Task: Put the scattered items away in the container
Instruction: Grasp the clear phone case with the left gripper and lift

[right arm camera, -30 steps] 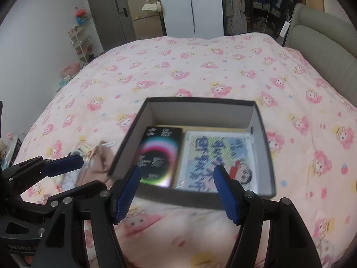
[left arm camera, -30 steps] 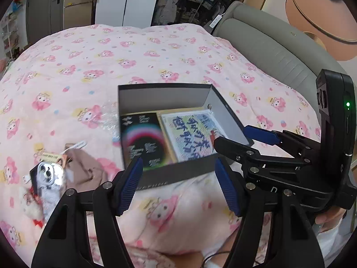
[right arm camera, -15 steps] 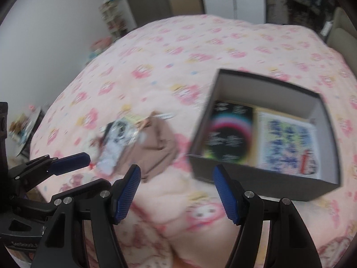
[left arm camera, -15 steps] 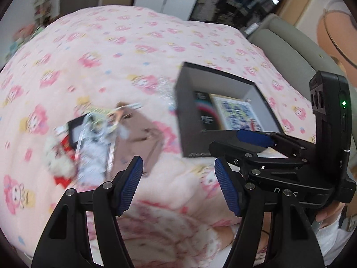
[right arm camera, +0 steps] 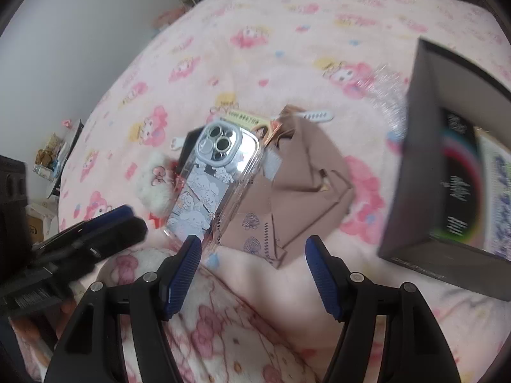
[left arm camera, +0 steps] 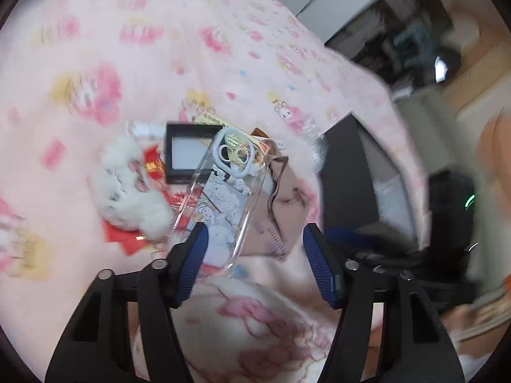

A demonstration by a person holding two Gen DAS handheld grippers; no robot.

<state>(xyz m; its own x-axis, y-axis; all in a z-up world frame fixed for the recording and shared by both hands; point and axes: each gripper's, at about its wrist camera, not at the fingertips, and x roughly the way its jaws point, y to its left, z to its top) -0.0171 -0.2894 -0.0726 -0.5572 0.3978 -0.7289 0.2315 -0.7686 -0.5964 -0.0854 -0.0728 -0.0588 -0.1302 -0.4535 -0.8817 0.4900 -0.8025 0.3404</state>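
A clear phone case with cartoon print lies on a pile of items on the pink bed, also in the right wrist view. Beside it lie a brown pouch, a white fluffy charm, red envelopes and a small black frame. The dark box with two booklets stands at the right, and shows in the left wrist view. My left gripper is open just before the case. My right gripper is open before the pouch.
The pink cartoon-print duvet covers the bed. A white strap and a yellow card lie behind the pouch. Crinkled clear wrap lies by the box. A wall and shelf clutter are at the left.
Both grippers have swung left, away from the box, and come closer to the pile. The phone case and pouch now fill the middle of both views. Both stay open.
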